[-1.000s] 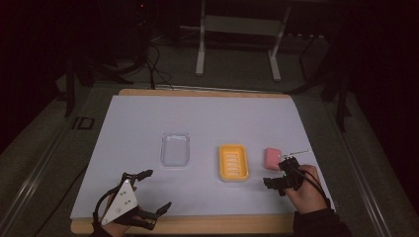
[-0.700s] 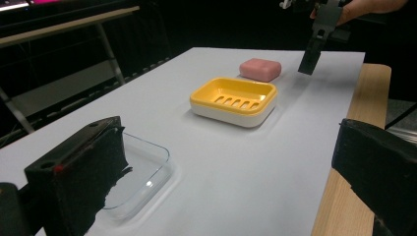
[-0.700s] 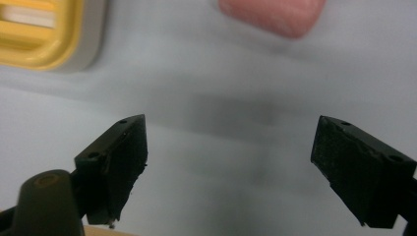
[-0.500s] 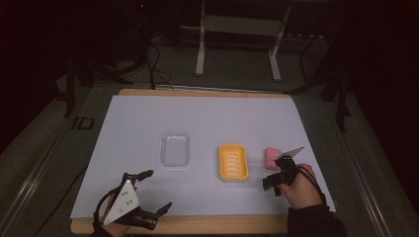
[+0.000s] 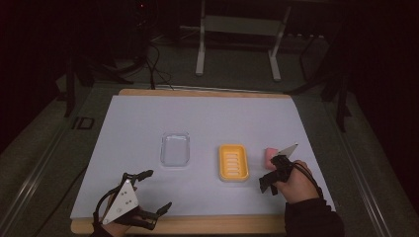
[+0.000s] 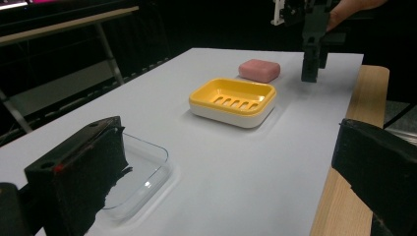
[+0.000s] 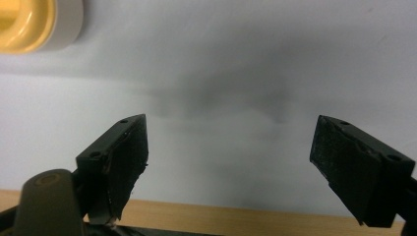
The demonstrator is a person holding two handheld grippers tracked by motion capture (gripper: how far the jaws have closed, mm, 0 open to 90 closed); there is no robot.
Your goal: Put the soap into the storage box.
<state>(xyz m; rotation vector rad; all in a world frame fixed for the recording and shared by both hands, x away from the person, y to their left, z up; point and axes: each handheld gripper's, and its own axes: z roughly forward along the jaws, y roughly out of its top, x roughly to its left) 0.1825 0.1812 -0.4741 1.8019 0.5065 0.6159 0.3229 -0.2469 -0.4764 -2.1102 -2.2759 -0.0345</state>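
A pink soap bar lies right of a yellow soap dish on the white table sheet. A clear plastic tray sits left of the dish. My right gripper hovers just in front of the soap, tipped down at the sheet. Its jaws stand open and hold nothing; the dish corner is at the upper left of its view. My left gripper rests open near the front edge, empty. Its view takes in the tray, dish, soap and the right gripper.
The table's wooden front edge runs just below both hands. Behind the table stand a metal frame and cables on a dark floor. The far half of the sheet is bare.
The right gripper has drawn slightly back from the soap and tipped downward, its grey plate now pointing up and right. The left gripper has stayed put.
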